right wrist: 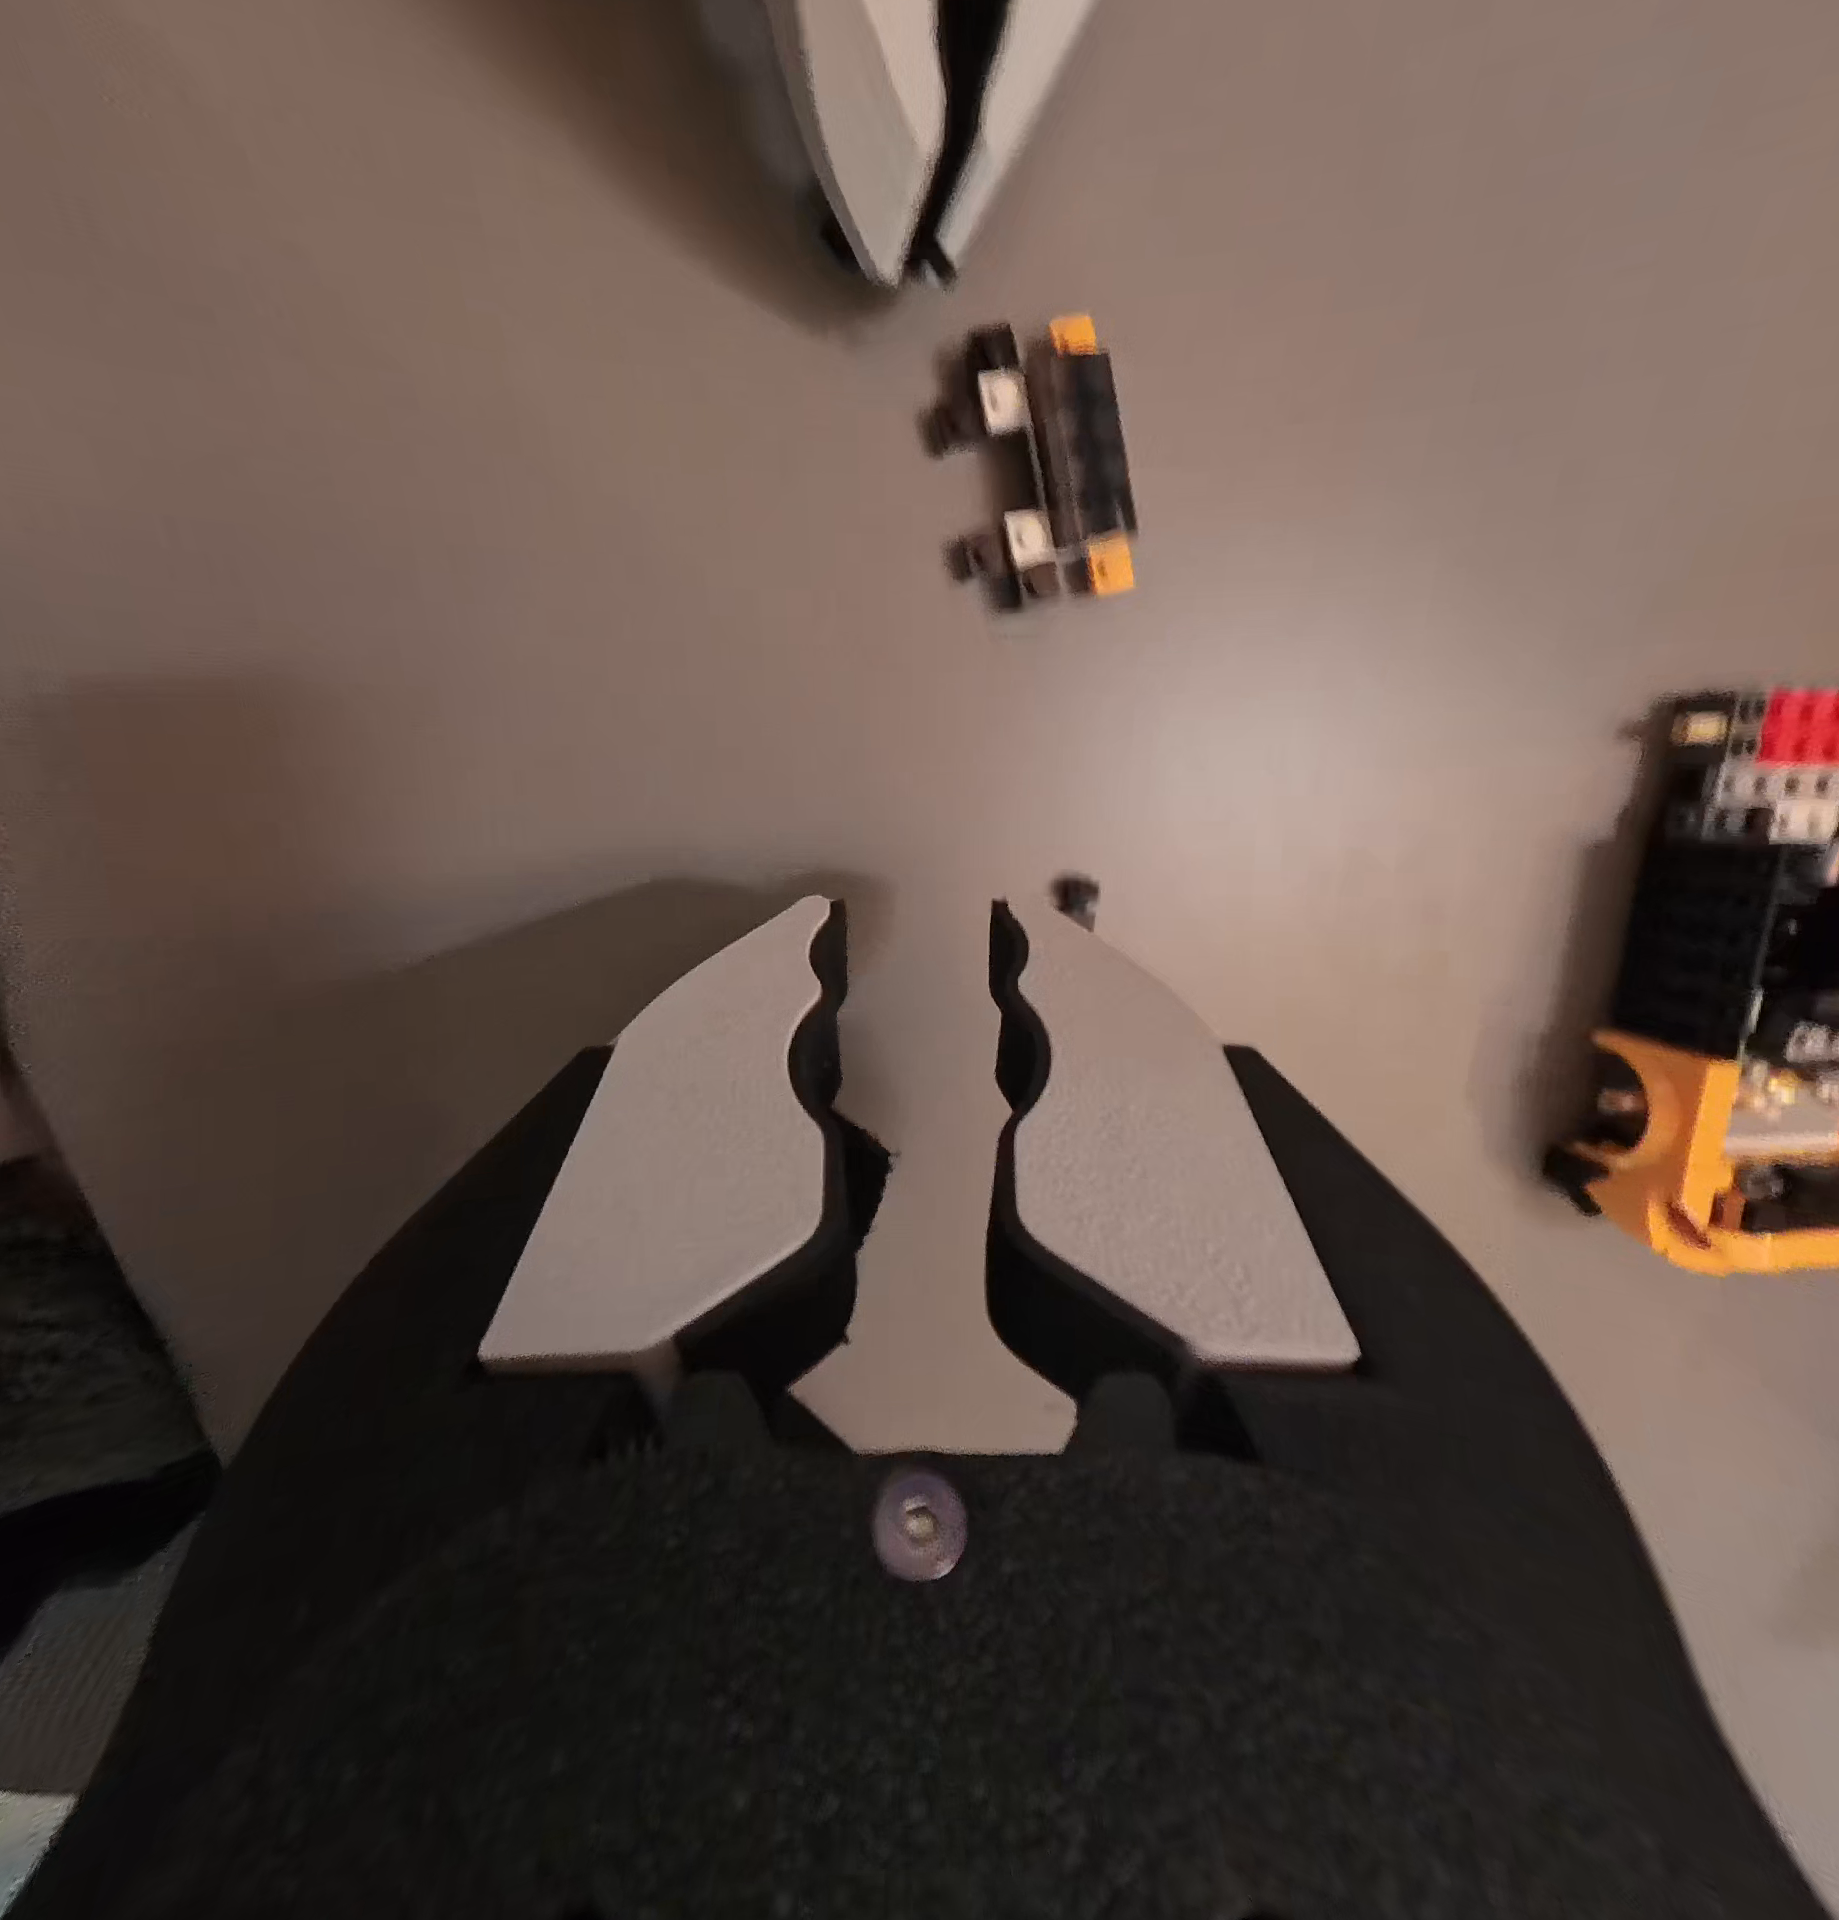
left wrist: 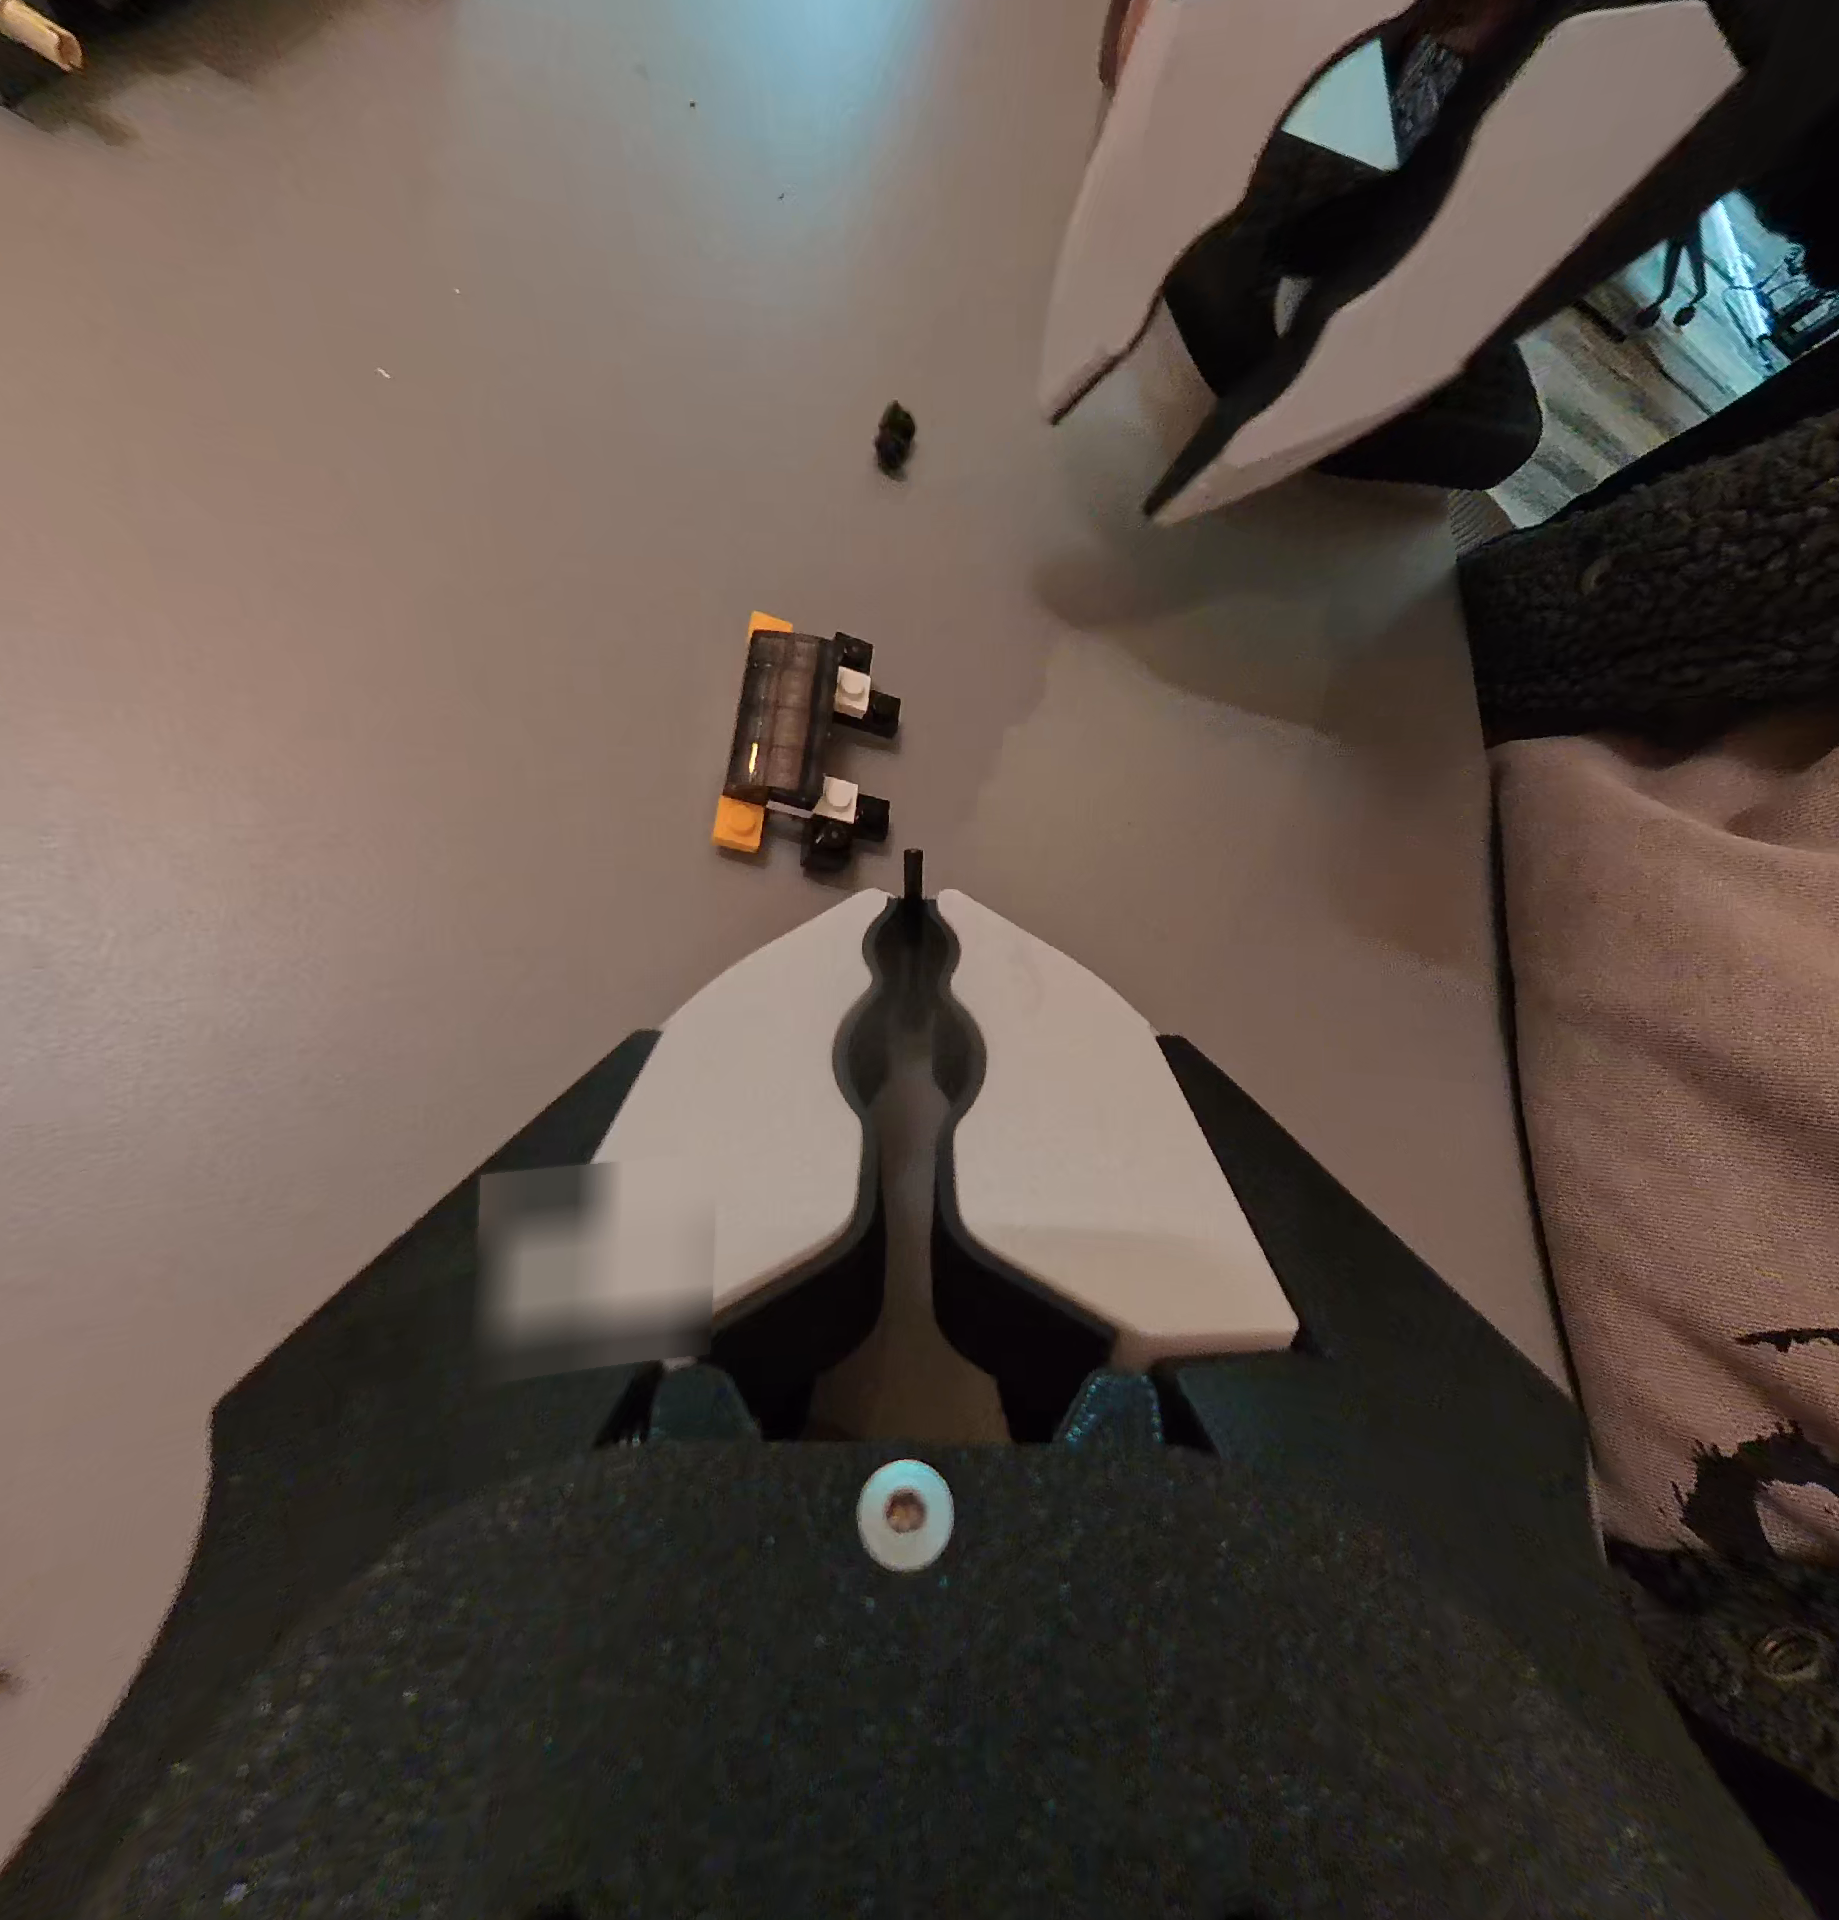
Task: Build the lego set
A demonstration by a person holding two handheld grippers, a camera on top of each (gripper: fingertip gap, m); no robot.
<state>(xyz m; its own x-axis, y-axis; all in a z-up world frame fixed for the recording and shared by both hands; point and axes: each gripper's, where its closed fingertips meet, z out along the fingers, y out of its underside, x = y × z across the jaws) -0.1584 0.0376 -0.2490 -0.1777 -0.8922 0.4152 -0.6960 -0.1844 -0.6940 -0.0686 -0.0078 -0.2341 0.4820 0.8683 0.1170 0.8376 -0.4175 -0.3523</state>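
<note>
A small lego sub-assembly, with a dark smoky strip, orange end plates and two white studs on black clips, lies on the grey table; it also shows in the right wrist view. My left gripper is shut on a thin black pin, just short of the sub-assembly. My right gripper is open and empty above the table. A small black piece lies farther off; it shows beside my right fingertip. The right gripper shows at the upper right of the left wrist view.
A larger black, orange and red lego car body sits at the right edge of the right wrist view. A person's sleeve and clothing fill the right side of the left wrist view. The left gripper's tip shows at the top. My right fingertips sit around 11 cm from my left ones.
</note>
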